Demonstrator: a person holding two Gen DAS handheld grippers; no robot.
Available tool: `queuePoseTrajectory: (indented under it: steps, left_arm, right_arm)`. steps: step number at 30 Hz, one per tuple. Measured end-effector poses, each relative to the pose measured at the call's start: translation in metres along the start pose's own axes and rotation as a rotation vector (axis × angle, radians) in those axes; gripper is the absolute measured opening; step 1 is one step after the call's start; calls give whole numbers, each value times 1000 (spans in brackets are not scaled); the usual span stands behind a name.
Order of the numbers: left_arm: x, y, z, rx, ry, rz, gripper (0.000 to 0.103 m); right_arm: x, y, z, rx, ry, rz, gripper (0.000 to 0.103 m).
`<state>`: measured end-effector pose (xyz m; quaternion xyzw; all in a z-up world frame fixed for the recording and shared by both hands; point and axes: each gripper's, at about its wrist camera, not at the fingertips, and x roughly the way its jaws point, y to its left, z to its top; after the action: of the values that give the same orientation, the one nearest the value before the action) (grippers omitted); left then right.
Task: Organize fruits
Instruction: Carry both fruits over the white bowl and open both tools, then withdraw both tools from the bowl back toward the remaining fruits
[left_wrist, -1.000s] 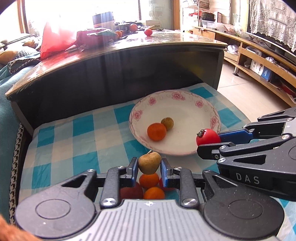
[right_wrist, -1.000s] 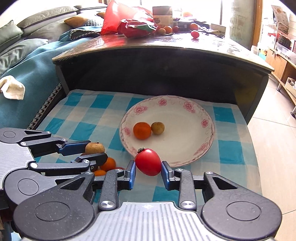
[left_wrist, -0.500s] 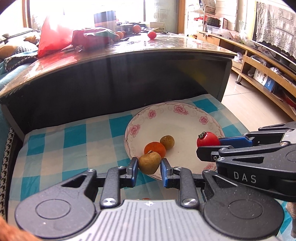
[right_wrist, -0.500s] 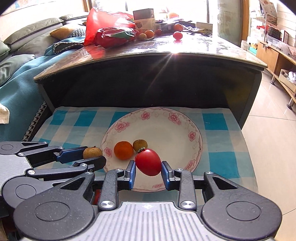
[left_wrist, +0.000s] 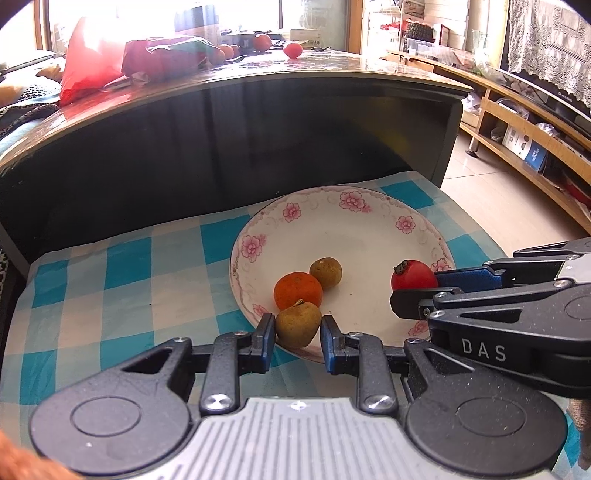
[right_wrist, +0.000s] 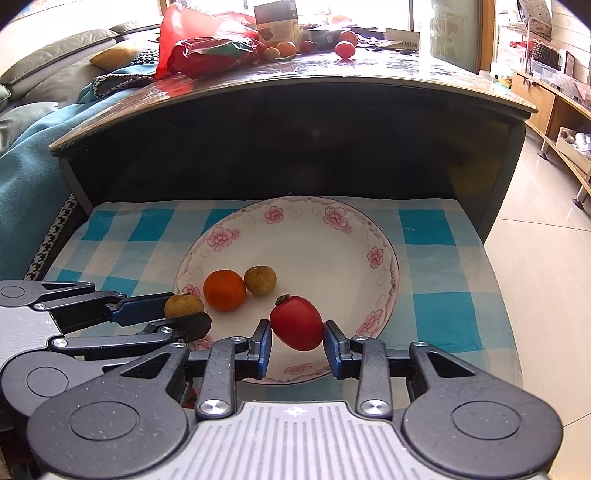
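Note:
A white plate with pink flowers (left_wrist: 369, 236) (right_wrist: 332, 243) lies on a blue checked cloth and holds an orange (left_wrist: 297, 290) (right_wrist: 224, 289) and a small brown fruit (left_wrist: 325, 272) (right_wrist: 260, 280). My left gripper (left_wrist: 298, 334) is shut on a second brown fruit (left_wrist: 297, 324) (right_wrist: 183, 305) over the plate's near left rim. My right gripper (right_wrist: 297, 338) is shut on a red tomato (right_wrist: 297, 322) (left_wrist: 413, 275) over the plate's near part. The two grippers are side by side.
A dark glass-topped table (right_wrist: 295, 85) overhangs the cloth just behind the plate. On it lie a red bag (right_wrist: 207, 48) and several loose fruits (right_wrist: 343, 48). A teal sofa (right_wrist: 26, 155) is to the left; tiled floor (right_wrist: 546, 258) and wooden shelves are to the right.
Both grippers have moved forward from the cloth's near edge to over the plate, each carrying its fruit. The loose fruits seen under the left gripper have dropped out of view.

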<state>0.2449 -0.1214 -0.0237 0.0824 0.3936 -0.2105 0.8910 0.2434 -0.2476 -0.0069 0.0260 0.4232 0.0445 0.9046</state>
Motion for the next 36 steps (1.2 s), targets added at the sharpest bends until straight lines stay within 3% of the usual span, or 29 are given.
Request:
queuePoseTrajectory:
  steps: [11, 15, 26, 36]
  left_arm:
    - [-2, 2, 2, -18, -8, -1, 40]
    - [-7, 3, 4, -24, -24, -4, 41]
    - [-21, 10, 10, -41, -55, 9, 42]
    - [-33, 19, 5, -49, -59, 5, 42]
  right_arm:
    - [0, -6, 2, 31, -13, 6, 30]
    - [-5, -9, 2, 39, -30, 3, 36]
    - [-20, -14, 8, 33, -88, -2, 36]
    - [-27, -8, 2, 13, -78, 24, 36]
